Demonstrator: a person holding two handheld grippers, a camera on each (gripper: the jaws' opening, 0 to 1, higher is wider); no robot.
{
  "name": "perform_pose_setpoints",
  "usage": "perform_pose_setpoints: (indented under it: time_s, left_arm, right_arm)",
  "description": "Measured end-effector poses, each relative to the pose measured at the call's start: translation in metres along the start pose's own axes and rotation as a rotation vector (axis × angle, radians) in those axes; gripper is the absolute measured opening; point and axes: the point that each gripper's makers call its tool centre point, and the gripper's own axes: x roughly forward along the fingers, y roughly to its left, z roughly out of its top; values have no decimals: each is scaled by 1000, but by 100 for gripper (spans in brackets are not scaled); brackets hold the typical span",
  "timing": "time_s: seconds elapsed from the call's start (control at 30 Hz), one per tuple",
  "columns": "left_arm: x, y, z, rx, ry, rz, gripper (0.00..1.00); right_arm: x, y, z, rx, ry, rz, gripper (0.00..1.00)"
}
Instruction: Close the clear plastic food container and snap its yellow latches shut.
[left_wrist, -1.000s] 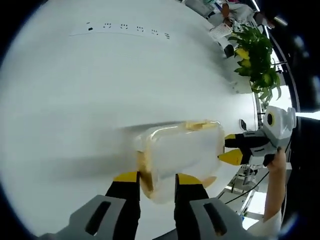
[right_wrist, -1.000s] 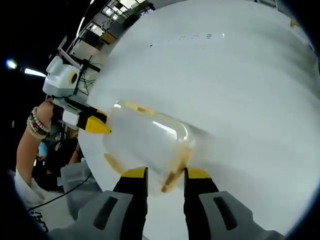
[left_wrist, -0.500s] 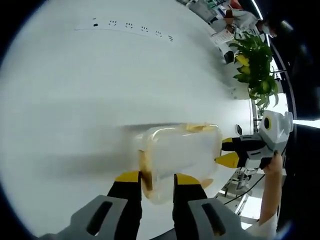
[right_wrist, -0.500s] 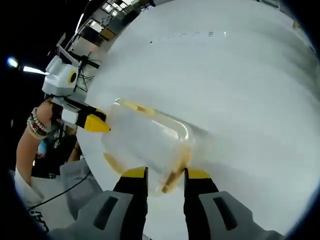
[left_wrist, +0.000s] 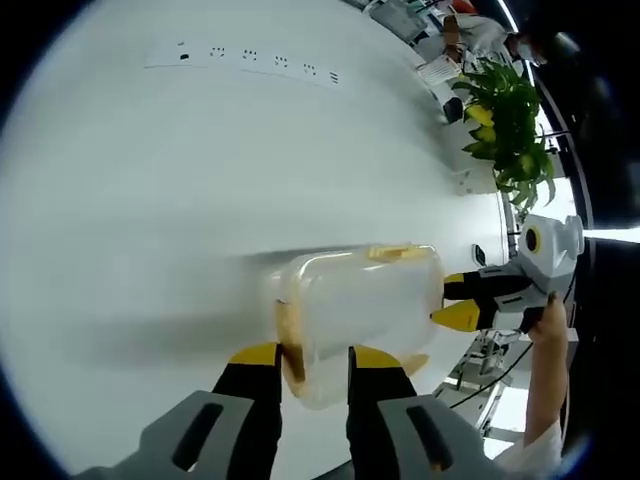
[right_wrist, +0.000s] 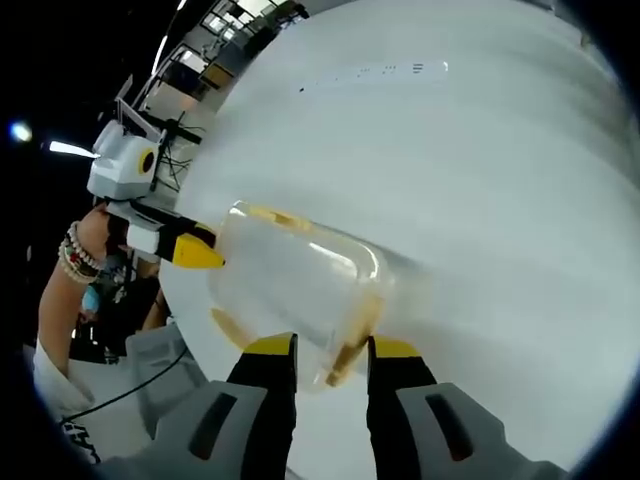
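1. The clear plastic food container (left_wrist: 360, 310) is seen on the white tabletop (left_wrist: 200, 180), lid down, held between the two claws at opposite ends.
2. The left claw (left_wrist: 312, 358) is narrowed onto the near end, at a yellow latch (left_wrist: 290, 335).
3. The right claw (right_wrist: 330, 350) is likewise closed to a narrow gap on the far end.
4. The box is judged light, thin-walled and slippery; it is best gripped at the stiff rim and latches, not the flexing walls.
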Motion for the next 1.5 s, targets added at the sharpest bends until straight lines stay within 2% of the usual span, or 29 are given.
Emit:
perform_pose_setpoints:
  time_s: [0.37, 0.47, 0.57, 0.63, 0.77, 0.87, 0.93, 0.97, 1.0, 1.07, 1.1, 1.13, 1.2, 1.27, 1.3, 1.33, 1.37, 1.4, 1.43, 1.47, 1.5]
  left_arm:
    - [-2, 4, 1, 53, -1, 11, 18]
    - [-3, 4, 4, 124, -21, 35, 18]
    - [-5, 4, 7, 209, -38, 73, 18]
    - [-6, 3, 7, 231, -44, 85, 19]
    - [-8, 3, 9, 327, -68, 119, 19]
    - [-9, 2, 12, 420, -91, 155, 20]
    - [-10, 1, 13, 458, -100, 170, 21]
    - [-10, 1, 12, 456, -101, 173, 21]
    - [-11, 1, 13, 493, -107, 179, 21]
    - [-11, 1, 12, 492, -116, 185, 21]
    - [-12, 1, 12, 500, -121, 187, 21]
    - [-12, 1, 12, 509, -124, 190, 21]
    - [-13, 0, 13, 547, -133, 202, 21]
    - [-14, 0, 13, 588, -141, 217, 21]
    - [-15, 0, 13, 616, -151, 230, 21]
    - [-15, -1, 13, 629, -161, 239, 22]
    - [-17, -5, 23, 808, -211, 266, 24]
    - [-18, -8, 23, 862, -234, 288, 24]
    - [-16, -14, 20, 948, -230, 296, 23]
    - [-15, -17, 17, 973, -227, 308, 19]
    - [-15, -19, 16, 1007, -227, 330, 18]
  right_arm:
    - [-5, 3, 7, -33, 1, -15, 24]
    - [-6, 6, 6, -57, 4, -30, 24]
    - [-9, 8, 5, -106, 12, -62, 24]
    - [-9, 8, 5, -134, 19, -79, 25]
    - [-11, 9, 6, -190, 28, -111, 25]
    - [-13, 9, 7, -259, 27, -155, 26]
    - [-14, 10, 8, -300, 29, -181, 27]
    - [-14, 7, 14, -308, 32, -188, 27]
    - [-15, 6, 17, -317, 34, -200, 27]
    - [-15, 7, 16, -338, 36, -218, 28]
    - [-16, 6, 16, -376, 44, -234, 28]
    - [-16, 7, 16, -365, 38, -244, 28]
    - [-18, 6, 16, -425, 44, -280, 29]
    - [-18, 8, 16, -446, 53, -307, 29]
    - [-19, 7, 19, -520, 54, -334, 30]
    - [-20, 7, 19, -530, 59, -340, 31]
    - [-20, 8, 18, -555, 65, -366, 31]
    - [-21, 9, 19, -568, 64, -386, 32]
    - [-20, 11, 21, -635, 68, -391, 31]
    - [-18, 15, 19, -674, 83, -376, 29]
    - [-17, 18, 15, -665, 91, -371, 25]
